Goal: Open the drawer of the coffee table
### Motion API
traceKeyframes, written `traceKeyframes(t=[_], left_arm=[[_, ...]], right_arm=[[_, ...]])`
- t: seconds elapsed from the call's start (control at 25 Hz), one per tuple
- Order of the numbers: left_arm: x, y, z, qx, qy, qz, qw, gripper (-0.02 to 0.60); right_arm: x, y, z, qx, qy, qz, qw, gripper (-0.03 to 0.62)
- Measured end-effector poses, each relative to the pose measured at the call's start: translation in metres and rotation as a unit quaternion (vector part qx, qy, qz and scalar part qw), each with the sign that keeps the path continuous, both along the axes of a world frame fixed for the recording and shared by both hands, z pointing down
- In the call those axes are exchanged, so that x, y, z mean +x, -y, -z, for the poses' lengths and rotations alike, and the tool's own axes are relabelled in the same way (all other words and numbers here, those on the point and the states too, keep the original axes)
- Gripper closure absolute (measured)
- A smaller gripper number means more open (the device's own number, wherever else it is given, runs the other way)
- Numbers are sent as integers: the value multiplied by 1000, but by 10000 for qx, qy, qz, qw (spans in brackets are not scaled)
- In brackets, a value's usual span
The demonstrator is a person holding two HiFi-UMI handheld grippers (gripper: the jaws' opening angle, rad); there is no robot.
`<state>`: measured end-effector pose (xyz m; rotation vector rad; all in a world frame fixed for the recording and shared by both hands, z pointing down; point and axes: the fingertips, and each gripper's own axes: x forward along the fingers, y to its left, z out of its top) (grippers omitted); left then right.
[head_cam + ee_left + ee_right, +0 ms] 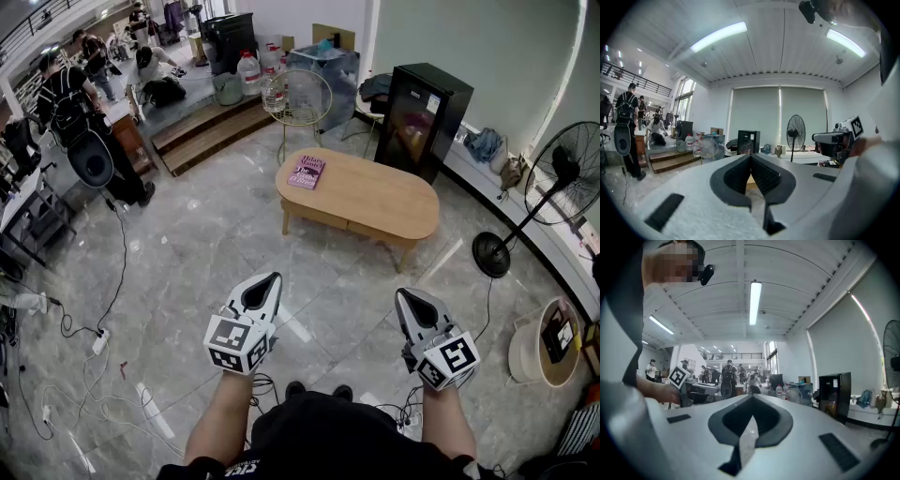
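An oval wooden coffee table [367, 199] stands on the marble floor ahead of me, with a pink book [307, 172] lying on its left end. Its near side panel [323, 217] shows no clear drawer outline from here. My left gripper [273, 278] and right gripper [404, 294] are held side by side in the air, well short of the table and pointing toward it. Both have their jaws shut on nothing. In the left gripper view the left gripper [751, 156] points level into the room. In the right gripper view the right gripper [753, 400] does too.
A black cabinet [427, 117] stands behind the table, and a standing fan [553, 187] is at the right. A round wire side table [298, 98] and wooden steps [211, 131] lie beyond. Cables [94, 337] trail across the floor at left. People stand at the far left.
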<state>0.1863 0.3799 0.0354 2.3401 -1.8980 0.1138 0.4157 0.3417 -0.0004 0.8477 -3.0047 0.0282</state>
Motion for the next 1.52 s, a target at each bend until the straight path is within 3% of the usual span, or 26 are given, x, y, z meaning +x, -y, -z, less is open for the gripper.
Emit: traceKeyframes(t=[0.6, 0.92, 1.12, 1.52], left_arm=[[-25, -18, -10, -83, 45, -108, 9999, 577], [-77, -49, -21, -81, 90, 85, 9999, 577], [-100, -65, -40, -235, -96, 263, 9993, 577], [-126, -40, -58, -439, -214, 426, 9979, 577]], right_arm=[[-42, -27, -16, 28, -288, 114, 9995, 591], [-90, -47, -25, -168, -285, 227, 9992, 589], [-112, -62, -48, -424, -423, 402, 9974, 589], [-144, -30, -62, -594, -476, 592, 9953, 589]])
